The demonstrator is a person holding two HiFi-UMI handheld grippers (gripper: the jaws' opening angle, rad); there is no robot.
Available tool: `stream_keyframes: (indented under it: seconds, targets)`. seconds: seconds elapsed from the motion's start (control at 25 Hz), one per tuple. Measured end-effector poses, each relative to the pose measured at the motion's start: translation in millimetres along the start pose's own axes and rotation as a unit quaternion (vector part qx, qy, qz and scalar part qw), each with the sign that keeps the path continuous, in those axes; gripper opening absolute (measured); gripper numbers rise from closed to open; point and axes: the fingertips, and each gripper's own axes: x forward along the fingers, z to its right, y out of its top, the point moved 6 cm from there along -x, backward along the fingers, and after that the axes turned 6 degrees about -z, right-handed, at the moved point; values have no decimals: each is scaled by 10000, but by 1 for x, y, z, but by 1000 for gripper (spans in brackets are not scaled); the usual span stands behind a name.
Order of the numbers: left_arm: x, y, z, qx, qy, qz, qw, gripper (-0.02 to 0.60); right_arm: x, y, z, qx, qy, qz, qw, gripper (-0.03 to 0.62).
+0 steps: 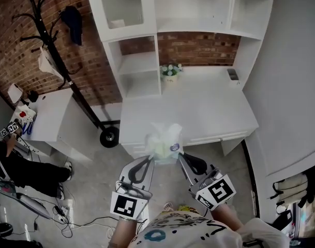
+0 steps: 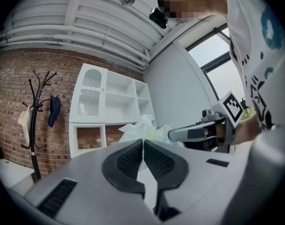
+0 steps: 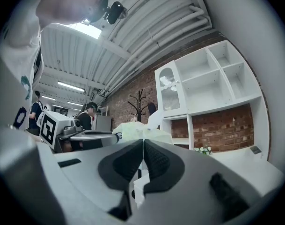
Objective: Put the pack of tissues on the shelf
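Your left gripper point(image 1: 150, 160) and right gripper point(image 1: 181, 157) each have their jaws pressed together on a lower corner of the pack of tissues point(image 1: 165, 138). The pack hangs in the air between them, over the front edge of the white desk point(image 1: 214, 110). I judge it light and soft. Its crinkly film could slip from so thin a pinch, so carry it by both corners and avoid pulling them apart. Beyond stands the shelf unit point(image 1: 139, 66), with open bays beside a small flower pot point(image 1: 170, 72). Only the gripper views show the ribbed pads point(image 2: 133, 159) meeting. Only the head view shows both grips and the desk beneath.
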Motion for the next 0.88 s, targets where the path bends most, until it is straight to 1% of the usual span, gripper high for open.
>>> stream_keyframes:
  seconds: [0.24, 0.4, 0.68, 0.88]
  targets:
    - [16, -10, -26, -24, 92, 4, 10000, 18, 32, -7, 11, 35, 121, -73, 9999, 28]
    - [31, -19, -42, -80, 180, -66, 9998, 18, 55, -12, 25, 37, 224, -114, 9997, 28]
    - [73, -32, -78, -118, 391, -157, 9990, 18, 109, -17, 65, 26, 489, -233, 9985, 28]
    - [106, -34, -105, -180, 568, -245, 9979, 18, 146, -12, 96, 5, 682, -264, 9973, 28]
